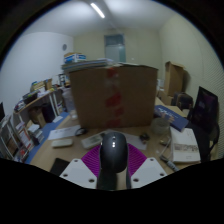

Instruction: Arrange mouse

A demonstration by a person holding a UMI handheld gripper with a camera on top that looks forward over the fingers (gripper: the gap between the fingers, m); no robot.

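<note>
A dark grey computer mouse (pixel 112 157) stands on end between my two fingers, its rounded top rising above them. The magenta pads (pixel 134 157) press on it from both sides. My gripper (pixel 112 170) is shut on the mouse and holds it up above the desk (pixel 60 142). The mouse's lower end is hidden between the white finger bases.
A large cardboard box (pixel 112 94) with red tape stands on the desk just beyond the mouse. A keyboard (pixel 68 132) lies to the left, papers (pixel 185 150) to the right. A black chair (pixel 203 112) stands at the right, shelves (pixel 25 125) at the left.
</note>
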